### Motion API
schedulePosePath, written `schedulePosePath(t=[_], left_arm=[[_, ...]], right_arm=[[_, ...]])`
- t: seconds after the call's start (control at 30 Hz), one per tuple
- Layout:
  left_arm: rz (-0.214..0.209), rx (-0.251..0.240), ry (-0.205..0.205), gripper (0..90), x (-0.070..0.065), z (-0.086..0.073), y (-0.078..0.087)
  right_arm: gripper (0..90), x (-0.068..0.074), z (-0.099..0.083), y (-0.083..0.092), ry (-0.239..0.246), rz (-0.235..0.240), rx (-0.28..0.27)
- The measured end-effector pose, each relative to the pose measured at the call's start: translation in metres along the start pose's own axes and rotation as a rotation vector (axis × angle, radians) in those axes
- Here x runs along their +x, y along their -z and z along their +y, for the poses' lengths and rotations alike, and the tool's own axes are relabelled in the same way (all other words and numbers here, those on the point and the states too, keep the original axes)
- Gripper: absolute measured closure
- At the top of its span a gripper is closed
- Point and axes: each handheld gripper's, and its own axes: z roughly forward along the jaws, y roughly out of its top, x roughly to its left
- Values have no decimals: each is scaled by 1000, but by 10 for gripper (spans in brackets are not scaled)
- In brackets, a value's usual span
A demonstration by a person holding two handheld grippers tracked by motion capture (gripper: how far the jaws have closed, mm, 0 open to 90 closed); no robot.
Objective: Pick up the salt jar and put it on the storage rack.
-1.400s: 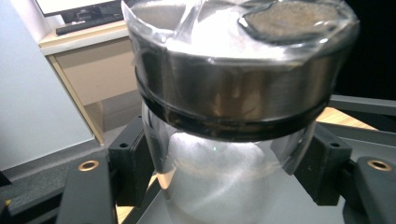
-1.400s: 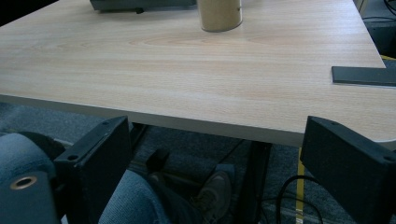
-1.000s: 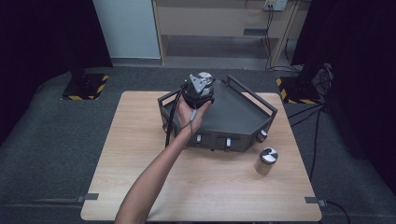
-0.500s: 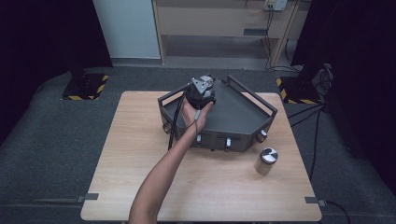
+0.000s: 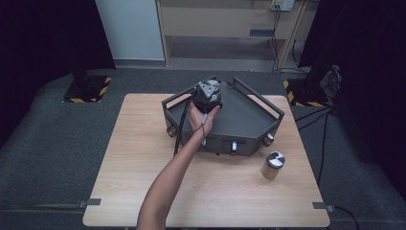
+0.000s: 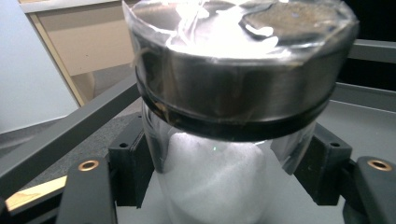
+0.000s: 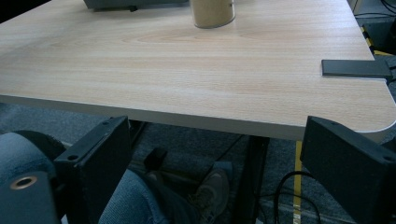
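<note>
Left gripper (image 5: 207, 92): jaws clamped on jar (image 6: 224, 140) of white powder, metal lid on. Lowered since a second ago toward tray (image 5: 249, 112) floor, at 12 o'clock on table (image 5: 143, 143); jar now within tray rails, probably nearing set-down. Right gripper (image 7: 210, 172): jaws apart, empty, below table edge at 6 o'clock. Second jar (image 5: 273, 165): at 4 o'clock, just beside tray front. Rails close at jar's 9 and 3 o'clock; open tray floor toward 3 o'clock.
</note>
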Motion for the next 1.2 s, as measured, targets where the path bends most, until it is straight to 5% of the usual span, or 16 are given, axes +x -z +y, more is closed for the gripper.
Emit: schedulePosePath(t=[0.6,1.13,1.2], left_arm=[[16,6,61,299,-2,-1,-2],[19,8,54,295,-2,0,-3],[12,1,78,156,0,0,-3]], right_arm=[[92,1,0,1,7,6,-2],[92,1,0,2,8,10,-6],[92,1,0,2,8,12,-5]])
